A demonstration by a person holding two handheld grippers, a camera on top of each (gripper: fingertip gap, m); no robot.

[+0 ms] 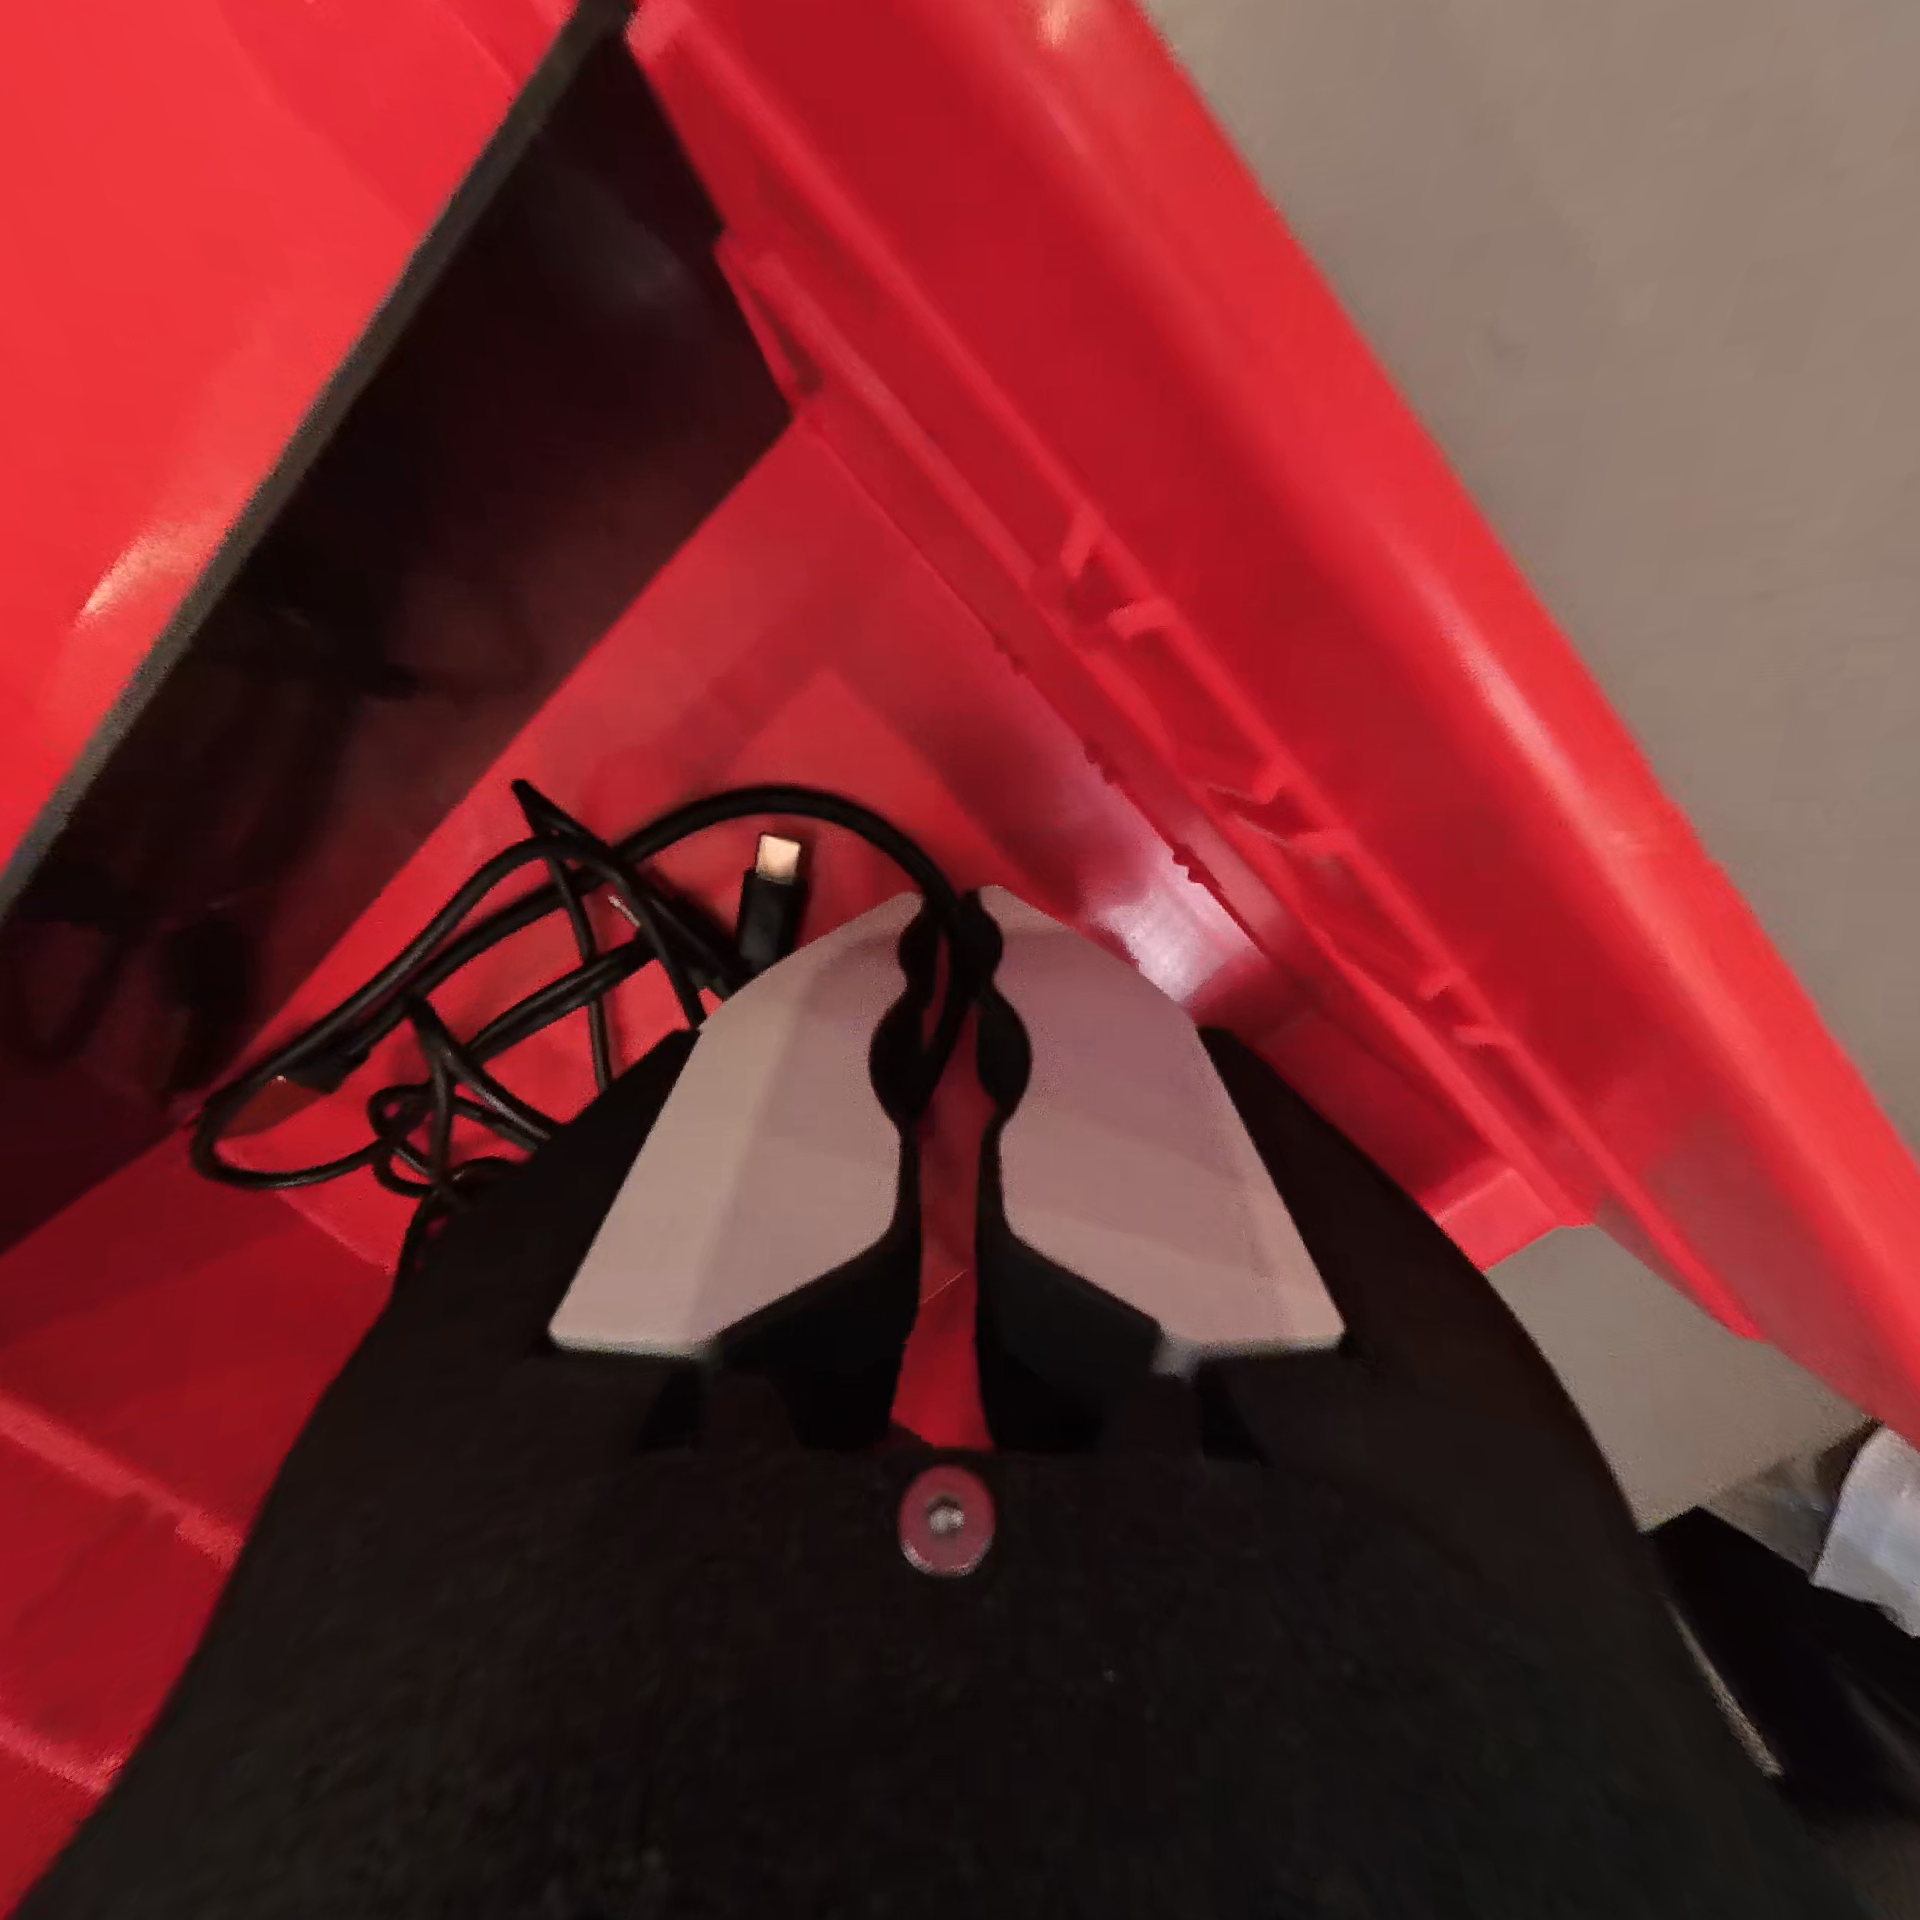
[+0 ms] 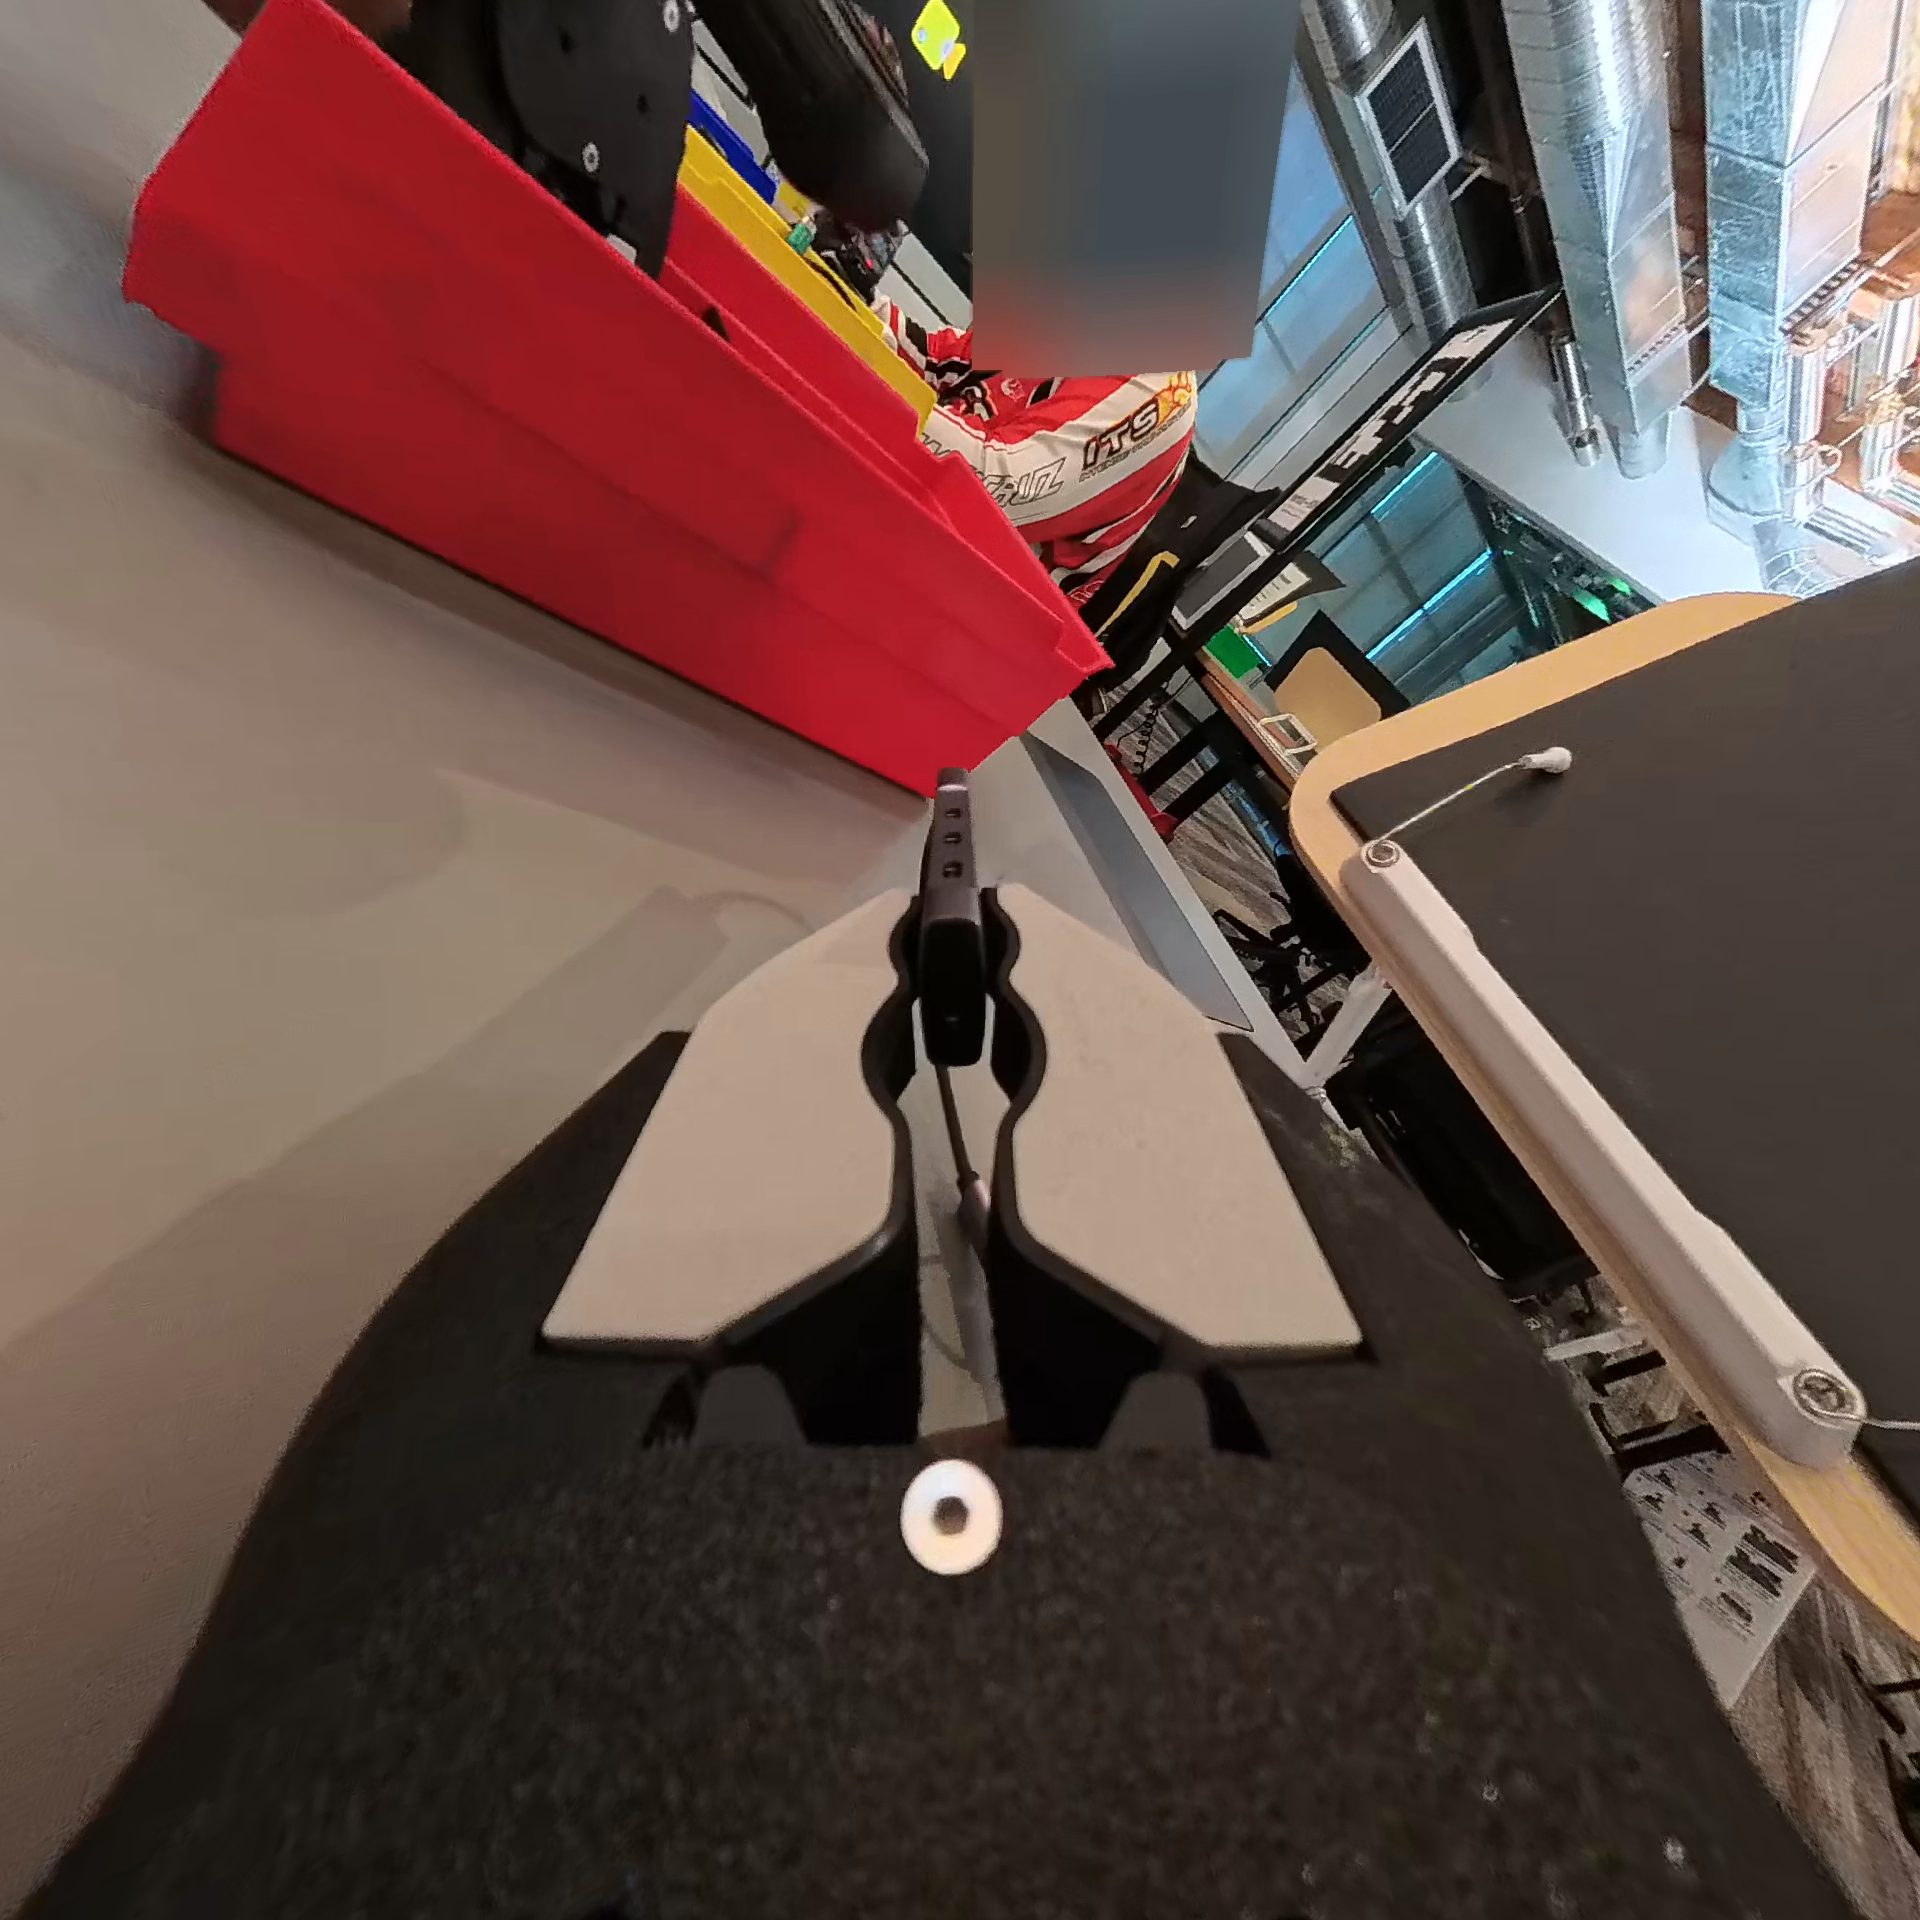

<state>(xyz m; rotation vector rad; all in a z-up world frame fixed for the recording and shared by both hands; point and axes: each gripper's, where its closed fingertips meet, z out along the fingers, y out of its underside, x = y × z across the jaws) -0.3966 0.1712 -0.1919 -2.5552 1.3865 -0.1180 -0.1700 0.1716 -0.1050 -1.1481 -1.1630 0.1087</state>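
The bin is bright red with a black divider, and the cable tangled inside it is black. Both tongs, left and right, show pale grey fingers on speckled black bodies. The adapter is black. The bench is plain grey, and a yellow bin sits beyond.

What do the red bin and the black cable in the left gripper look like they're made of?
Red bin: apparently moulded plastic, glossy, judging by the shiny highlights and ribbed rim. Black cable: probably rubber or plastic sheathing, smooth and slightly shiny, bending in loose loops; its plug tip looks metallic.
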